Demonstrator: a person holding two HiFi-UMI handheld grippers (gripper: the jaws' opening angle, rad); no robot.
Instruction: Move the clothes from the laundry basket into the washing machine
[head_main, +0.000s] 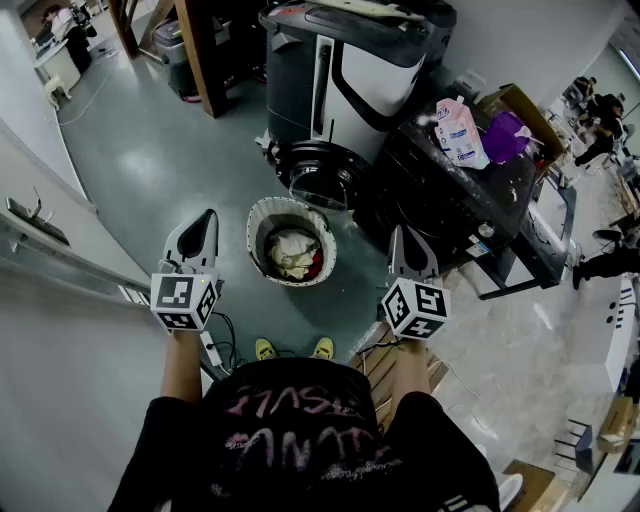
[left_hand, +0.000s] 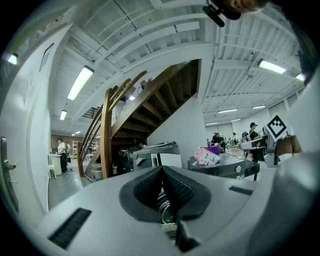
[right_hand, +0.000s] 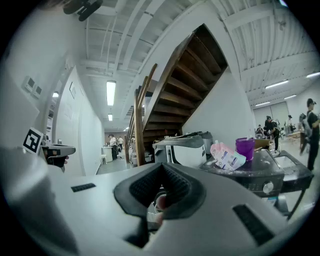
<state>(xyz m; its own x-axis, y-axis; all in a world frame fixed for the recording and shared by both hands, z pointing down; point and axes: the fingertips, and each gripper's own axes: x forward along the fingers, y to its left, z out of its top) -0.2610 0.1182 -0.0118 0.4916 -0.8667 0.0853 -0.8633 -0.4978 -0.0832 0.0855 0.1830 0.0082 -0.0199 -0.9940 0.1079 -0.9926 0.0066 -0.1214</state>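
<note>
The person stands over the laundry basket (head_main: 251, 232), which sits on the grey floor (head_main: 170, 150) just ahead of the yellow shoes (head_main: 265, 348). The clothes (head_main: 293, 253) lie bunched inside it, below the rim.

The left tool (head_main: 208, 216) (left_hand: 161, 170) is clenched on nothing and sits level, left of the basket and clear of its rim. The right tool (head_main: 398, 233) (right_hand: 161, 167) is also clenched and empty, and sits just right of the rim.

The black washing machine (head_main: 440, 190) crowds the right side, with a pink bag (head_main: 460, 130) and a purple tub (head_main: 505, 135) on its top. A round black hoop (head_main: 320, 172), apparently the machine's door, sits just beyond the basket's far edge.

A white-and-black machine (head_main: 360, 70) closes off the back. Open floor runs to the left and far-left, toward the wooden staircase (left_hand: 107, 135).
</note>
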